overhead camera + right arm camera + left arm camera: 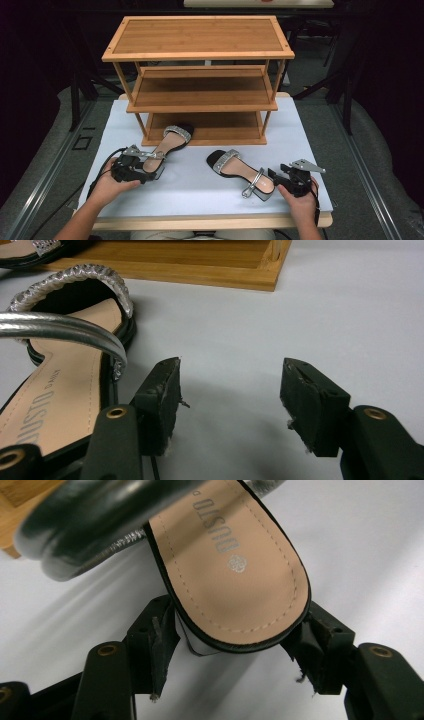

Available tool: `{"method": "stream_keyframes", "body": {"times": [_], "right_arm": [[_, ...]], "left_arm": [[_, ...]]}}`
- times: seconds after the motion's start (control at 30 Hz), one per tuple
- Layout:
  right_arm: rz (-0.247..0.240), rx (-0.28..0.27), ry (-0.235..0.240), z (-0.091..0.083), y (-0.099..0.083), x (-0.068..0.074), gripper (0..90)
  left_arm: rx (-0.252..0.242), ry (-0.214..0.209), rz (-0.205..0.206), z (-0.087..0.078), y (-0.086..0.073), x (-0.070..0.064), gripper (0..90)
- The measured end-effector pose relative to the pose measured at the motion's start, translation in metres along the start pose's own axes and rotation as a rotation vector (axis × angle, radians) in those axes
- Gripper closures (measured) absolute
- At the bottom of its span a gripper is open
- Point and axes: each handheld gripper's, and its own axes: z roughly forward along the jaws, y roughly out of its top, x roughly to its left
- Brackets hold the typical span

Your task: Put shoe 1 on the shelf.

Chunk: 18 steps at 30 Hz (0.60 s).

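Note:
A black sandal with a tan insole and silver straps [170,142] rests its toe on the bottom shelf of the bamboo shoe rack [200,54]. Its heel [240,580] sits between the jaws of my left gripper [235,640], which press on both sides of it; that gripper [150,167] is at the left of the table. The matching sandal [240,172] lies flat on the white table. My right gripper [276,176] sits just right of that sandal's heel. It stands open [230,390] with nothing between its pads, and the sandal [60,385] lies just beyond its left jaw.
The rack has three shelves, and its base [200,270] stands at the back of the white table top [200,195]. Bare white surface lies between the two sandals and to the right of the rack. The table's front edge is close to both hands.

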Motion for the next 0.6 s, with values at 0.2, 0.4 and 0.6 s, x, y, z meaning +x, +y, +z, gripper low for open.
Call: {"method": "stream_keyframes", "body": {"times": [0.2,0.4,0.6], "right_arm": [[-0.005,-0.004,-0.003,0.001,0.000,0.001,40.6],[-0.001,0.001,0.002,0.000,0.000,0.000,40.6],[0.000,0.003,0.009,0.001,0.000,0.000,40.6]], "left_arm": [[-0.020,0.000,0.004,0.012,0.007,-0.022,35.7],[-0.045,0.056,-0.003,0.027,0.012,-0.033,29.6],[-0.018,0.068,-0.031,0.028,0.024,-0.040,29.9]]}}
